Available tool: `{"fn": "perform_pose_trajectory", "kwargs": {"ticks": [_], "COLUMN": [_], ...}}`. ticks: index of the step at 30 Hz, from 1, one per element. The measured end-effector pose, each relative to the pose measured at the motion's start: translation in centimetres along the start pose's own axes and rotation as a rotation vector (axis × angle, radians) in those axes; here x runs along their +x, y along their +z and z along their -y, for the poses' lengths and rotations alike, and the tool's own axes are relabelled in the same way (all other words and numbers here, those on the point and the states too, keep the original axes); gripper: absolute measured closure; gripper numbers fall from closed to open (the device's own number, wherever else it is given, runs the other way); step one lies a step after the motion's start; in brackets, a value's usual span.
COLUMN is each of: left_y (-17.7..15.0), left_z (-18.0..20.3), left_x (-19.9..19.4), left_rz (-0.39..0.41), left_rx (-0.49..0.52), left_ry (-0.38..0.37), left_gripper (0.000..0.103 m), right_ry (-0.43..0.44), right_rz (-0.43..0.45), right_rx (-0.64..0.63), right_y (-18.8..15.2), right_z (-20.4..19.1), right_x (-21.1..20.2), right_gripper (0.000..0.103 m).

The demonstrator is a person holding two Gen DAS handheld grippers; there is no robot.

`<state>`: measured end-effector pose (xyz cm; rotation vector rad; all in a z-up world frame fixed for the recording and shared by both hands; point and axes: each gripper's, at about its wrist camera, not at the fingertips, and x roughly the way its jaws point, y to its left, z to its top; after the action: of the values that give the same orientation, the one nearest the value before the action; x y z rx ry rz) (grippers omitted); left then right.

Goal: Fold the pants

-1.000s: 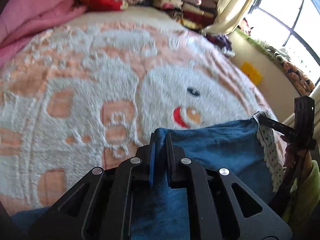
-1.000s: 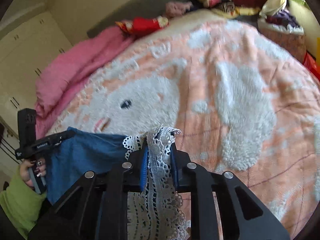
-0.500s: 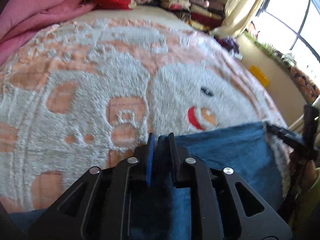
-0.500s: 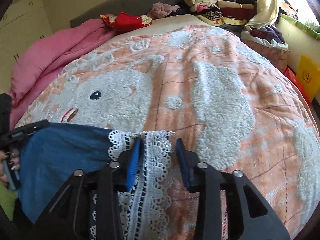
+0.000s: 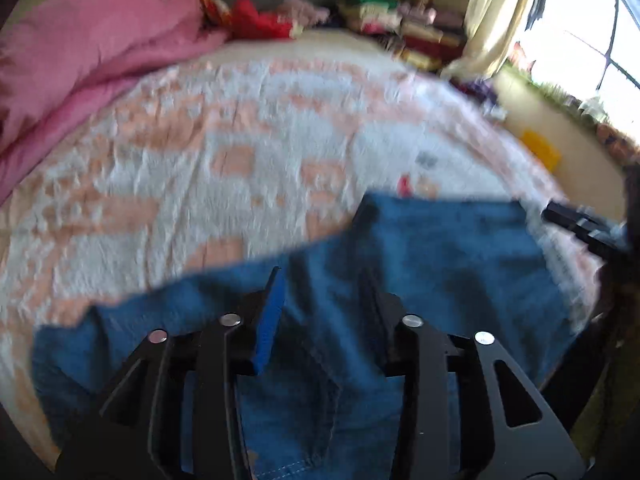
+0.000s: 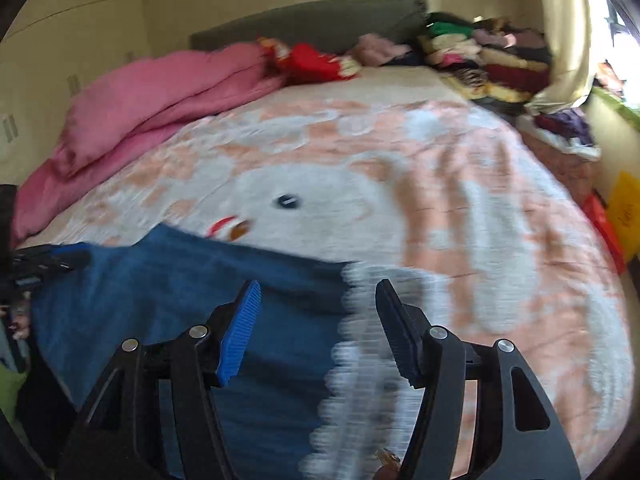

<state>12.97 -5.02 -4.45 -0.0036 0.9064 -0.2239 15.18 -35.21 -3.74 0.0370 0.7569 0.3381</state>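
The blue denim pants point(image 5: 440, 264) lie flat on the near part of the bed. In the right wrist view the pants point(image 6: 176, 288) show a white lace hem point(image 6: 360, 344) along their right edge. My left gripper point(image 5: 324, 292) is open above the denim, holding nothing. My right gripper point(image 6: 316, 300) is open above the lace hem and the denim, holding nothing. Each gripper shows at the edge of the other's view, the right one point(image 5: 580, 224) and the left one point(image 6: 44, 264). Both views are motion-blurred.
The bed carries a peach and white blanket point(image 6: 440, 184) with a cartoon face. A pink duvet point(image 6: 160, 96) lies at the far left. Red cloth point(image 6: 312, 60) and a stack of folded clothes point(image 6: 488, 56) sit at the headboard. A curtain and window are at right.
Both grippers have opened and let go of the pants, which now lie spread on the bed. Both grippers have lifted and drawn back from the cloth.
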Motion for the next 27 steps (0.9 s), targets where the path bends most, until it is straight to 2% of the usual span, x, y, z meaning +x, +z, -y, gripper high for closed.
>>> {"fn": "perform_pose_trajectory", "kwargs": {"ticks": [1, 2, 4, 5, 6, 9, 14, 15, 16, 17, 19, 22, 23, 27], "left_y": [-0.2, -0.5, -0.7, -0.6, -0.6, -0.8, -1.2, -1.1, -0.9, -0.8, -0.6, -0.3, -0.4, -1.0], "left_z": [-0.1, -0.4, -1.1, -1.3, -1.6, -2.6, -2.8, -2.6, -2.4, -2.2, -1.9, -1.5, -1.3, -0.4], "left_x": [0.7, 1.6, 1.9, 2.0, 2.0, 2.0, 1.0, 0.4, -0.5, -1.2, -2.5, -4.4, -4.7, -5.8], "left_rz": [-0.024, -0.053, -0.036, -0.033, -0.033, -0.031, -0.012, -0.005, 0.015, 0.03, 0.057, 0.095, 0.099, 0.103], "left_rx": [0.003, -0.001, -0.014, -0.005, -0.005, -0.032, -0.065, -0.074, -0.077, -0.074, -0.065, -0.056, -0.049, -0.016], "left_ry": [0.031, 0.062, 0.086, 0.116, 0.123, 0.105, 0.079, 0.076, 0.061, 0.054, 0.046, 0.032, 0.032, 0.037], "left_gripper": [0.061, 0.061, 0.059, 0.059, 0.057, 0.055, 0.054, 0.052, 0.042, 0.034, 0.033, 0.026, 0.023, 0.018], "right_ry": [0.01, 0.004, -0.037, -0.088, -0.087, -0.057, -0.051, -0.046, -0.034, -0.027, -0.027, -0.023, -0.029, -0.042], "right_rz": [-0.03, -0.054, -0.134, -0.184, -0.195, -0.188, -0.177, -0.169, -0.148, -0.127, -0.075, -0.036, -0.026, -0.014], "right_rx": [-0.014, -0.029, -0.059, -0.058, -0.049, 0.018, 0.027, 0.028, 0.034, 0.039, 0.066, 0.119, 0.127, 0.137], "right_y": [0.0, 0.0, -0.4, -0.9, -1.1, -1.4, -1.4, -1.3, -1.2, -1.1, -1.0, -1.1, -1.3, -2.4], "right_z": [-0.9, -1.4, -1.8, -1.3, -0.8, 0.5, 0.4, 0.3, 0.0, 0.0, 0.1, 0.6, 0.7, 0.6], "right_x": [0.9, 1.6, 3.5, 4.3, 4.6, 4.6, 4.6, 4.3, 3.5, 2.5, 0.1, -2.1, -2.9, -5.2], "right_gripper": [0.044, 0.044, 0.043, 0.045, 0.045, 0.051, 0.051, 0.05, 0.049, 0.042, 0.036, 0.032, 0.028, 0.023]}}
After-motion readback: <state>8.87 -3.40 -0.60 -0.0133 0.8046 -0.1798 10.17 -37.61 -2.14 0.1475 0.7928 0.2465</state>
